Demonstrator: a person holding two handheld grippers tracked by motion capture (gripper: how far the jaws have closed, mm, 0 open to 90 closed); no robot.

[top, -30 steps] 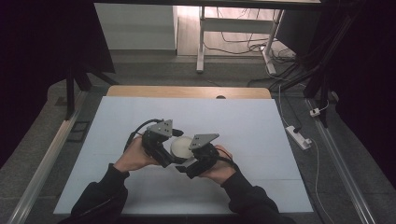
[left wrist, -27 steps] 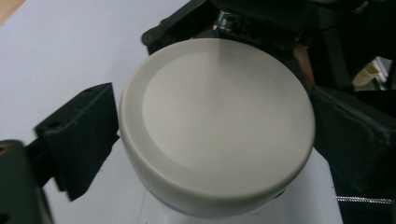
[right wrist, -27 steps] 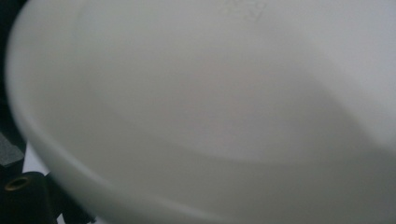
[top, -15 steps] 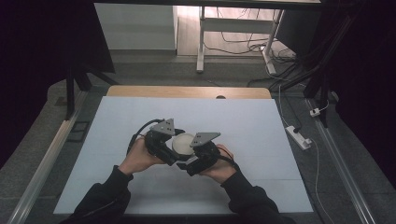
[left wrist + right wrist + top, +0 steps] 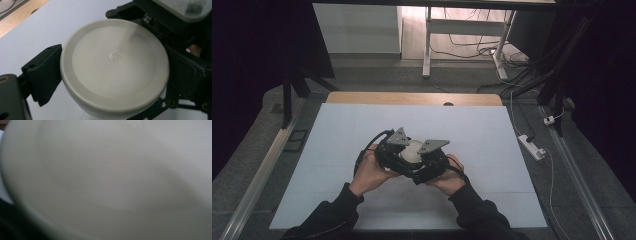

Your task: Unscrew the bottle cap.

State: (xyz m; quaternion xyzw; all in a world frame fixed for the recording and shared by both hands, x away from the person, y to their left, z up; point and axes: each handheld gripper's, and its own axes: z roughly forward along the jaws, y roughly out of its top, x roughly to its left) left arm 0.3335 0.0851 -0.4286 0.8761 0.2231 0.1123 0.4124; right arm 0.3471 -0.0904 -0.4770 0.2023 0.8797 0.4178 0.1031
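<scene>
Left gripper (image 5: pixel 396 150) grips one off-white round bowl (image 5: pixel 412 150), underside up, above the middle of the white worktop (image 5: pixel 492 150); a black finger (image 5: pixel 42 72) presses its rim. Right gripper (image 5: pixel 428 159) sits against the bowl's far side, finger state cannot be told. Right of the worktop, one white power strip (image 5: pixel 530 146) lies on the floor.

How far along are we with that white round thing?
Done: the white round dish is up between both grippers over the table. In hand: the left gripper has a jaw against its rim; the right gripper is pressed close, grip unclear. Left: no destination is visible, so I cannot say.
</scene>
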